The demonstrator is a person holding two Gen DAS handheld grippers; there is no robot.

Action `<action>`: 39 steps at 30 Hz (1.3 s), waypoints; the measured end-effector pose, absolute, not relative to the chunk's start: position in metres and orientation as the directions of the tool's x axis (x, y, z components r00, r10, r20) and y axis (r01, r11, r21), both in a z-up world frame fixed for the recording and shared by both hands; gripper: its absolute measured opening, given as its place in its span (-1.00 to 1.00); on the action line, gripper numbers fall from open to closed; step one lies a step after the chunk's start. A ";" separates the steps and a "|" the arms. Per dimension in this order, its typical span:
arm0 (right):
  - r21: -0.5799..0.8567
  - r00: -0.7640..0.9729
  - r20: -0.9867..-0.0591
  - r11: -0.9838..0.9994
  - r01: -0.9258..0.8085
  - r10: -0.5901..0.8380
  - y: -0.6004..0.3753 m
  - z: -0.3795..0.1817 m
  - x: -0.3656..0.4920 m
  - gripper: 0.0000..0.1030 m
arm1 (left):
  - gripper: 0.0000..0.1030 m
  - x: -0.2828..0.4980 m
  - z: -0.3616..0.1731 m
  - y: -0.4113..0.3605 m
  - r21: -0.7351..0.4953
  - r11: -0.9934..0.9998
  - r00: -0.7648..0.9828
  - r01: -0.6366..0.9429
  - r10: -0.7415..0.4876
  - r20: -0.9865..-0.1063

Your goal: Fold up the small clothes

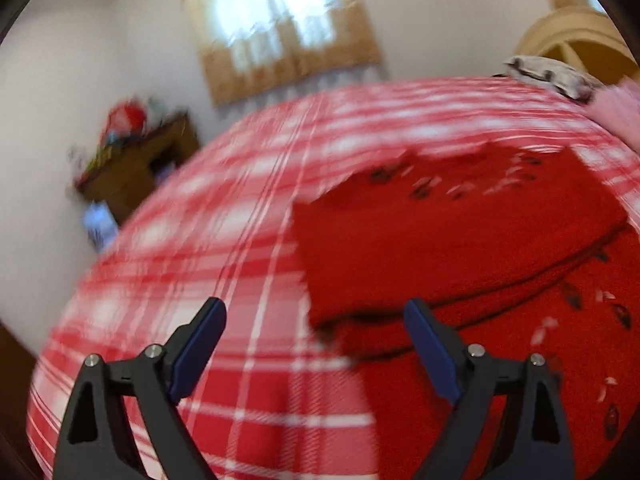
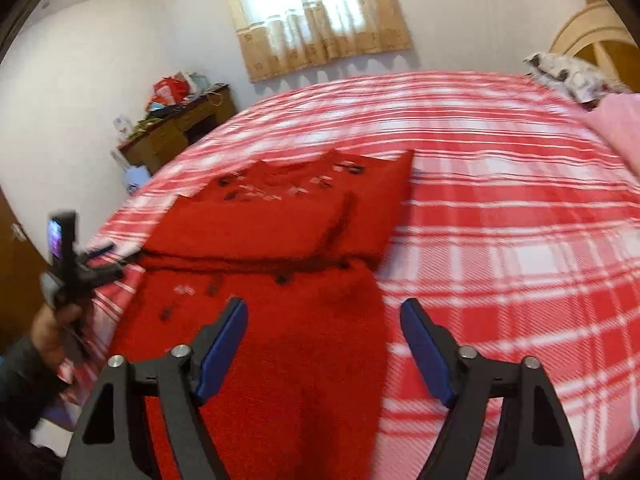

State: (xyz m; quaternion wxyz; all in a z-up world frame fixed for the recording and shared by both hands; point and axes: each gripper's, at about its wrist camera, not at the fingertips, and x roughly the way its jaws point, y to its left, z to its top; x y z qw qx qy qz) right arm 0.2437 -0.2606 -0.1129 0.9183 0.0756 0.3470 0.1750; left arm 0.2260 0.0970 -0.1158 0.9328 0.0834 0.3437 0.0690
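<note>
Your left tongs (image 1: pixel 316 322) and right tongs (image 2: pixel 324 320) both gape wide, empty, over the half-folded sweater (image 2: pixel 288 216) ahead, presumably poised to pinch its near hem.

A solid red garment (image 2: pixel 280 216), scattered with small black and white marks, is laid on a bed cover (image 2: pixel 500 240) checked in red and white with thin white stripes. Each tool is built of black arms tipped with blue pads, as seen on the left tool (image 1: pixel 316 340) and the right tool (image 2: pixel 324 340); a pale pink pillow (image 2: pixel 620 128) and a grey-and-white patterned pillow (image 2: pixel 568 72) are seen at the bed's far corner. The walls (image 2: pixel 120 60) are painted white, the curtain (image 2: pixel 320 20) is tan with a patterned border, and the sideboard (image 2: pixel 180 128) is brown wood.
</note>
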 end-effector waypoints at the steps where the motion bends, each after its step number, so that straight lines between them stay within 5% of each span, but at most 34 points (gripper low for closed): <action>1: 0.256 0.687 -0.623 0.927 -0.273 0.375 -0.253 -0.111 0.252 0.37 | 0.81 0.230 -0.119 0.103 0.166 0.984 0.742 -0.072 0.164 -0.650; 11: 0.210 0.603 -0.734 0.949 -0.237 0.313 -0.212 -0.135 0.328 0.05 | 0.83 0.251 -0.148 0.113 0.110 0.988 0.681 -0.105 0.152 -0.716; 15: 0.178 0.579 -0.767 0.959 -0.221 0.276 -0.204 -0.151 0.346 -0.07 | 0.98 0.252 -0.150 0.134 0.038 0.987 0.668 -0.156 0.134 -0.732; 19: 0.042 0.615 -0.769 0.974 -0.221 0.173 -0.194 -0.147 0.346 -0.75 | 1.00 0.249 -0.155 0.134 0.023 0.987 0.677 -0.159 0.126 -0.725; 27: -0.091 0.748 -0.661 0.983 -0.156 0.057 -0.220 -0.106 0.318 -0.84 | 1.00 0.250 -0.158 0.144 -0.040 0.984 0.663 -0.173 0.086 -0.743; 36: -0.100 0.681 -0.732 0.983 -0.151 0.030 -0.243 -0.142 0.322 -0.81 | 1.00 0.251 -0.159 0.149 -0.063 0.982 0.657 -0.177 0.070 -0.751; 39: -0.127 0.699 -0.715 0.986 -0.111 -0.013 -0.244 -0.132 0.320 -0.32 | 1.00 0.250 -0.159 0.150 -0.073 0.982 0.659 -0.175 0.062 -0.750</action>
